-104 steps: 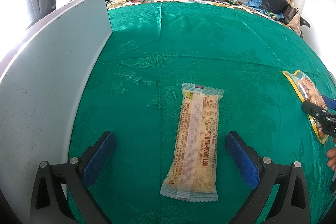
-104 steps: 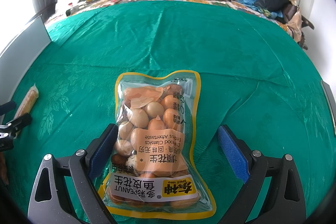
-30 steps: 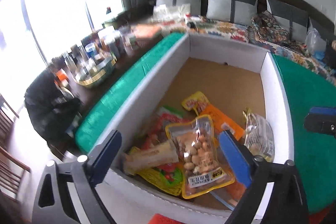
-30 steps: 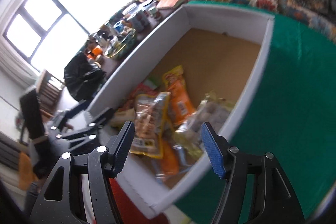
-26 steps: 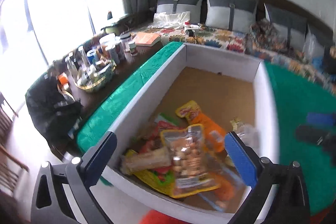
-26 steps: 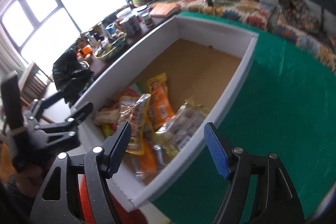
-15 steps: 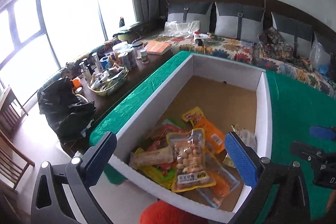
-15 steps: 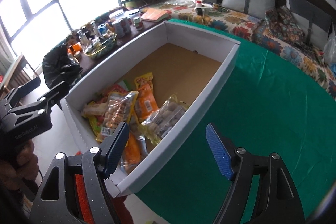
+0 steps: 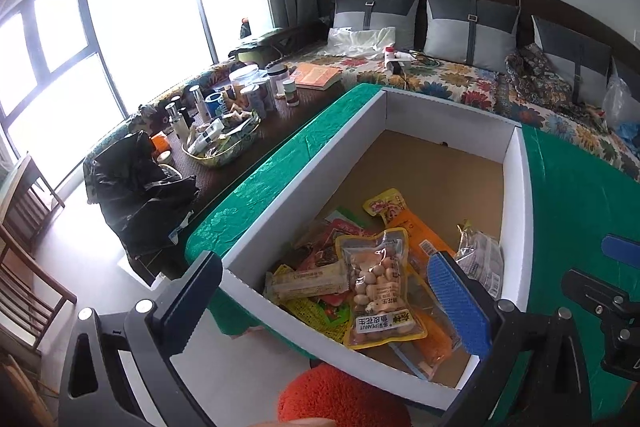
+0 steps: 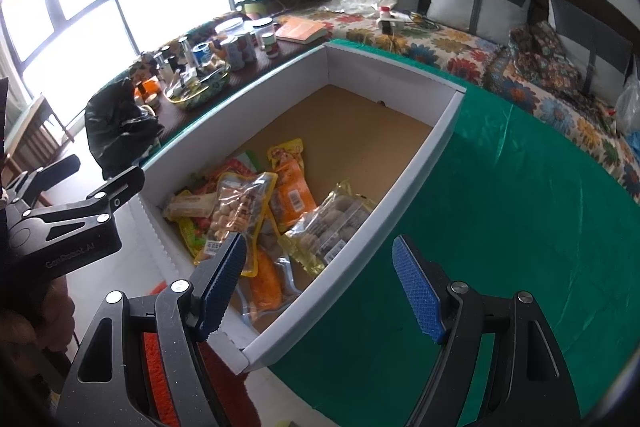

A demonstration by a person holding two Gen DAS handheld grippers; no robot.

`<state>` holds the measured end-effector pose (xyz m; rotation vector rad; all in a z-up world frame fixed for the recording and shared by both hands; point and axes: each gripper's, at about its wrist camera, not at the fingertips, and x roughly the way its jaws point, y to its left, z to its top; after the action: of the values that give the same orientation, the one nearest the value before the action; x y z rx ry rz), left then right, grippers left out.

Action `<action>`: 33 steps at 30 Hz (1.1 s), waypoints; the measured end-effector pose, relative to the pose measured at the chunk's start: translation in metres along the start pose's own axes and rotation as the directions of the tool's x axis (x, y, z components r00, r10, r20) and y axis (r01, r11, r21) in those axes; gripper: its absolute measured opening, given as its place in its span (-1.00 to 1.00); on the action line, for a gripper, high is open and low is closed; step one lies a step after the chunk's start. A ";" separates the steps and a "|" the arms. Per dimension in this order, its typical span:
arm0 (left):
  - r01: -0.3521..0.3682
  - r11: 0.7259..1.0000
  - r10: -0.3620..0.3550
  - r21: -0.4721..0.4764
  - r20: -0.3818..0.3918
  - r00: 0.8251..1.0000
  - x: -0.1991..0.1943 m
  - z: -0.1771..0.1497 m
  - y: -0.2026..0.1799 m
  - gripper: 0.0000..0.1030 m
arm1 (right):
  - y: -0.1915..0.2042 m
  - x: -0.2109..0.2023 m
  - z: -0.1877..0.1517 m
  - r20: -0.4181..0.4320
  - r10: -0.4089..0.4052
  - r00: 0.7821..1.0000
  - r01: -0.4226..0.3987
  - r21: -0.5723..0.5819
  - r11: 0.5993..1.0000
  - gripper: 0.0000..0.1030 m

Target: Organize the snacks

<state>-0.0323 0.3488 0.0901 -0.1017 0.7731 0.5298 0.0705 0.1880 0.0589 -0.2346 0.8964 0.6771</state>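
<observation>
Peanut bag now boxed | glossy pouch (crinkled) | white cardboard box

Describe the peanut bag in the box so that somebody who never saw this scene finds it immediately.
Find the big white box with a brown floor on the green cloth; the snacks are heaped at its near end. The peanut bag lies on top of that heap. It alone is clear with a yellow border, showing pale round peanuts, with a white label strip at its near end.
</observation>
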 end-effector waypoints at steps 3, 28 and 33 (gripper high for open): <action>0.028 1.000 -0.028 0.001 0.002 1.000 -0.002 -0.001 -0.001 0.98 | 0.004 -0.001 0.000 0.002 0.006 1.000 -0.006 -0.004 1.000 0.53; 0.053 0.998 -0.054 -0.039 -0.039 0.998 0.002 -0.003 0.012 0.98 | 0.025 0.002 0.007 -0.001 -0.028 1.000 0.028 -0.055 0.998 0.53; 0.053 0.998 -0.055 -0.038 -0.041 0.998 0.003 -0.003 0.013 0.98 | 0.026 0.003 0.008 -0.006 -0.028 1.000 0.028 -0.057 0.998 0.53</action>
<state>-0.0390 0.3599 0.0872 -0.1676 0.8000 0.4918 0.0605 0.2135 0.0637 -0.3002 0.8797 0.6769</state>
